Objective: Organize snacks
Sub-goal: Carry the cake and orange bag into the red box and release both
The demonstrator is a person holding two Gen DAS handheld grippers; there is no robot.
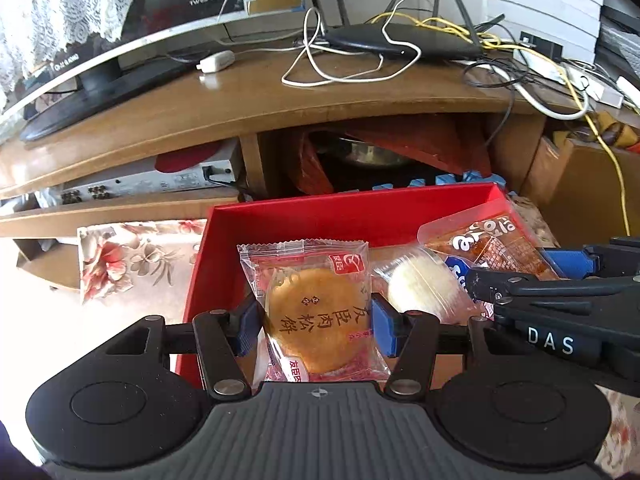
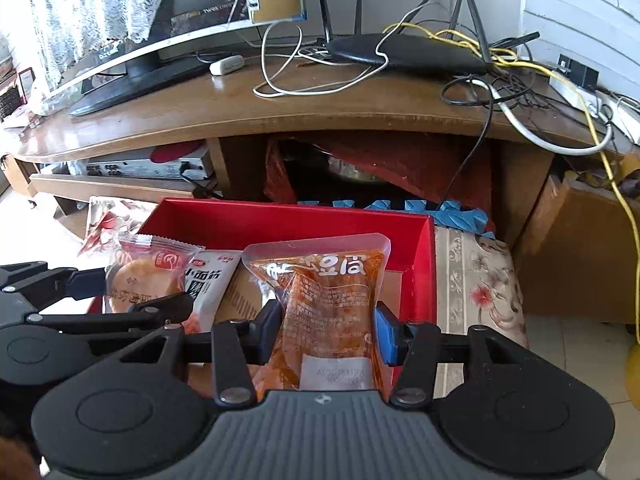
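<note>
My left gripper point(image 1: 316, 326) is shut on a clear packet holding a round golden pastry point(image 1: 312, 316), held over the left half of an open red box point(image 1: 280, 220). My right gripper point(image 2: 328, 334) is shut on an orange spicy snack pouch point(image 2: 324, 300), held over the right half of the same red box point(image 2: 280, 220). In the left wrist view the right gripper point(image 1: 516, 276) shows at the right with its pouch point(image 1: 484, 242). In the right wrist view the left gripper point(image 2: 94, 284) and its pastry packet point(image 2: 144, 276) show at the left. A white round cake packet point(image 1: 420, 288) and a white snack pack point(image 2: 210, 280) lie inside the box.
The box sits on a floral cloth point(image 1: 132, 260) in front of a wooden TV stand point(image 1: 280, 108). On the stand are a monitor point(image 1: 80, 40), a black router point(image 1: 400, 40) and tangled cables point(image 1: 540, 80). A red bag point(image 2: 380, 168) fills the shelf behind the box.
</note>
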